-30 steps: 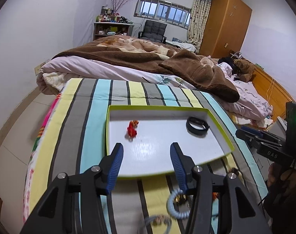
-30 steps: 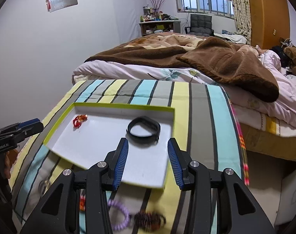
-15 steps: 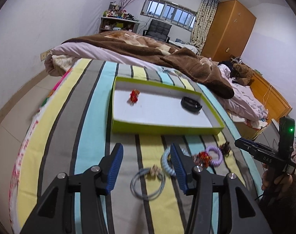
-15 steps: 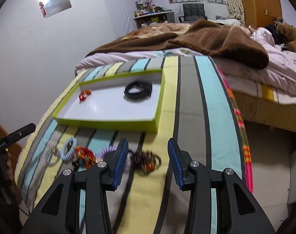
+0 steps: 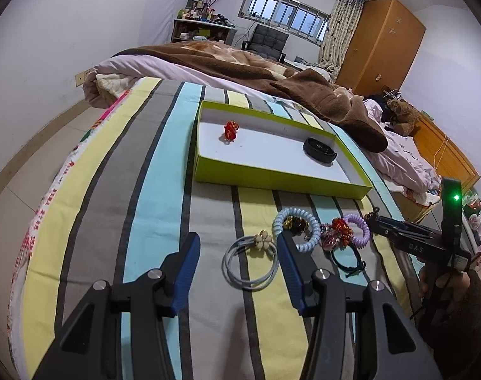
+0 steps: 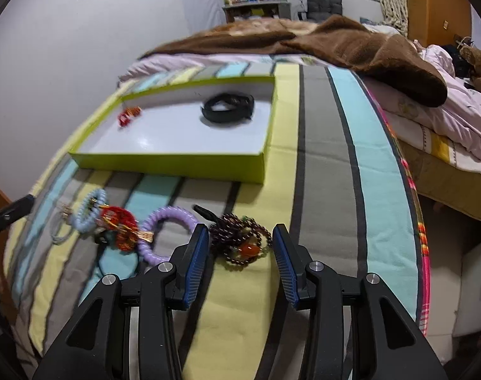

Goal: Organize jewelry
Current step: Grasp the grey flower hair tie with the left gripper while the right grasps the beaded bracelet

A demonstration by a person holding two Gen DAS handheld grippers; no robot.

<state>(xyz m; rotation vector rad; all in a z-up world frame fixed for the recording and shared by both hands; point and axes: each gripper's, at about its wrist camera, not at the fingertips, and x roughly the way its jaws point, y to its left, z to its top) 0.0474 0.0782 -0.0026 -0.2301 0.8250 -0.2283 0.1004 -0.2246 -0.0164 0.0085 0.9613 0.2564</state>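
A green-rimmed white tray (image 5: 272, 180) (image 6: 177, 161) lies on the striped bedspread. It holds a red ornament (image 5: 230, 130) (image 6: 129, 115) and a black band (image 5: 319, 150) (image 6: 227, 107). In front of it lie a grey hair tie with a flower (image 5: 251, 261), a pale blue coil (image 5: 299, 226) (image 6: 90, 210), a red piece (image 5: 340, 226) (image 6: 120, 228), a purple coil (image 5: 357, 229) (image 6: 164, 232) and a dark bead bracelet (image 6: 243, 242). My left gripper (image 5: 238, 248) is open above the grey hair tie. My right gripper (image 6: 238, 242) is open around the bead bracelet, low over it.
A brown blanket (image 5: 272, 72) (image 6: 335, 41) and pink quilt cover the bed beyond the tray. The bed's right edge drops to the floor (image 6: 446, 237). A wooden wardrobe (image 5: 379, 41) and a desk with a chair (image 5: 265, 39) stand at the back.
Both grippers have pulled back from over the tray and come down toward the loose jewelry in front of it. The right gripper now straddles the bead bracelet.
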